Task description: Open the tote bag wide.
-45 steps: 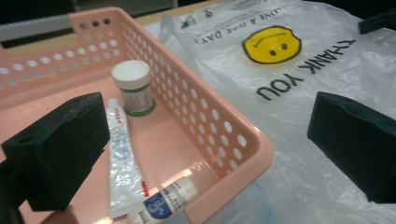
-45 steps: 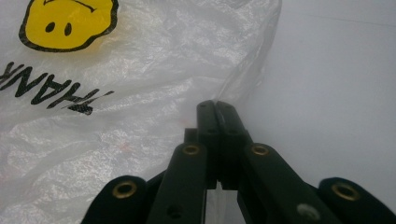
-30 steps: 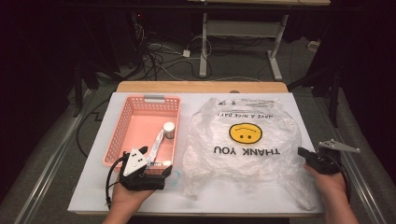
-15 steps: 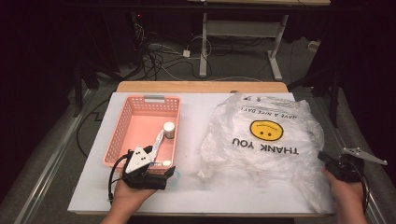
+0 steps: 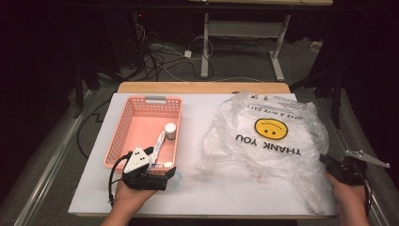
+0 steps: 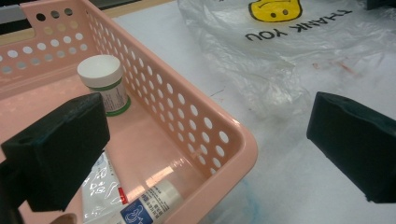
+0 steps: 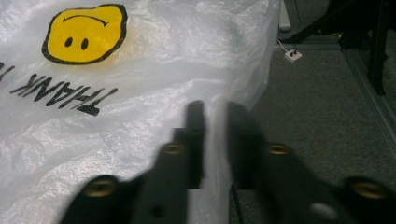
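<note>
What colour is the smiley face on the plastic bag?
The smiley face on the bag is yellow with black outline, clearest in the right gripper view.

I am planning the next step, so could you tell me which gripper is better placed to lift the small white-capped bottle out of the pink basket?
Left. The left gripper sits open at the pink basket's near corner, with the bottle just beyond its jaws. The right gripper is shut on the plastic bag across the table.

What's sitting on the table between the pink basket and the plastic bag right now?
Nothing: in the high view the stretch of white table between the pink basket and the plastic bag is bare. The left gripper view shows only faint smudges there.
</note>
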Demonstrator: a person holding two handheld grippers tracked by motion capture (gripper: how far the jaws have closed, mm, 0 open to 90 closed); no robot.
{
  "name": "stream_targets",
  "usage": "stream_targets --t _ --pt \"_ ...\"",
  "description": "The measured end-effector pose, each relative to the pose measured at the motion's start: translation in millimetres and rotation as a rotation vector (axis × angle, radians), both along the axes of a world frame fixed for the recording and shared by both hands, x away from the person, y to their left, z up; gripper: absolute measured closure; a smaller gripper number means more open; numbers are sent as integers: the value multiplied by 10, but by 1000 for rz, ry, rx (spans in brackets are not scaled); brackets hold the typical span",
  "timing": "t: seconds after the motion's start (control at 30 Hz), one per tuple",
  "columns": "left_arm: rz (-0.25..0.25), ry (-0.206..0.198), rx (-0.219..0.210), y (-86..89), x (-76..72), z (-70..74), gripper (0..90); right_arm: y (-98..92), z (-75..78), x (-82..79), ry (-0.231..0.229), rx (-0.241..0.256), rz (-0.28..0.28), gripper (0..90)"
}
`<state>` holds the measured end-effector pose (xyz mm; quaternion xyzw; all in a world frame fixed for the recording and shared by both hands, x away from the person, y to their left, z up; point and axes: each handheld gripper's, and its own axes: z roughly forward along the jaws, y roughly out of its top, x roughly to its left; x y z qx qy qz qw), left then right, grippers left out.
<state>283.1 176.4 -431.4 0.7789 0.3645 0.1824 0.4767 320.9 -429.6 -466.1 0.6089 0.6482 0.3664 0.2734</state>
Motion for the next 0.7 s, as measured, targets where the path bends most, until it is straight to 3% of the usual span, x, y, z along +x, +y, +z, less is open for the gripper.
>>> stream_targets --t 0.03,0.1,0.13,0.2,0.27,0.3,0.37,0.43,0.5,0.57,0.63,0.67,0.7 --pt "1 -9 6 -2 -8 -2 0 24 41 -22 -15 -22 5 534" --pt "0 -15 10 -1 -16 -2 0 32 67 -39 -24 -34 4 488" --pt "-1 -19 7 3 -20 0 0 59 163 -136 -59 -33 9 432" --pt "0 -19 7 3 -20 0 0 77 211 -194 -71 -31 15 412" --pt "-9 -16 3 0 -16 -5 0 150 342 -387 -100 -30 67 383" --pt "-11 -17 6 -4 -16 -9 0 150 342 -387 -100 -30 67 383" --pt "-15 -17 17 -15 -15 -24 0 193 373 -635 -102 3 111 377" --pt "-16 -15 17 -16 -12 -30 0 221 343 -792 -81 6 122 357" --pt "-16 -16 11 -14 -15 -26 0 243 289 -900 -49 41 137 254" --pt "-19 -22 13 -20 -26 -20 0 306 214 -959 4 41 167 176" --pt "-21 -23 14 -25 -30 -19 0 337 185 -974 19 35 175 173" --pt "-22 -24 14 -31 -33 -17 0 412 140 -960 38 11 215 214" --pt "-22 -25 16 -32 -34 -15 0 433 135 -953 44 4 218 287"
